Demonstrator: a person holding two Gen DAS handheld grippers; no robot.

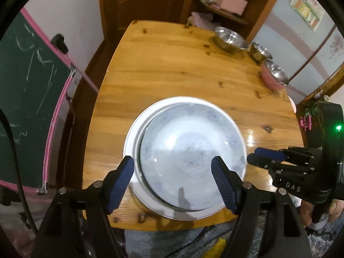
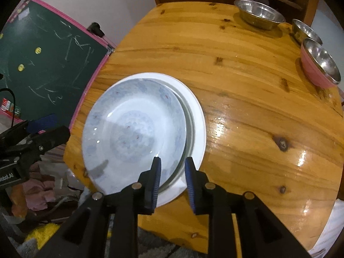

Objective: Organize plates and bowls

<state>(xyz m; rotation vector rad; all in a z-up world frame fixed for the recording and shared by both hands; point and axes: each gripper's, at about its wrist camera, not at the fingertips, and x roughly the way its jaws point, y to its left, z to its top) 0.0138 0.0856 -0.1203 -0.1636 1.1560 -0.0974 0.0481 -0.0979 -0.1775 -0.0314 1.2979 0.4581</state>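
Observation:
A blue-patterned plate (image 1: 191,157) lies on a plain white plate (image 1: 133,126) near the front edge of the wooden table (image 1: 172,64). My left gripper (image 1: 174,182) is open above the near rim of the stack, touching nothing. My right gripper (image 2: 172,178) is partly open, its fingers straddling the near right rim of the patterned plate (image 2: 133,133) over the white plate (image 2: 197,116); it shows at the right of the left wrist view (image 1: 258,159). A large steel bowl (image 2: 260,14), a small steel bowl (image 2: 305,31) and a steel bowl in a pink bowl (image 2: 318,64) stand at the far right.
A green chalkboard (image 1: 25,99) with a pink frame stands left of the table. A wooden cabinet with pink items (image 1: 225,2) is behind the table. The stack overhangs the table's front edge slightly. Cloth and a rug lie on the floor below.

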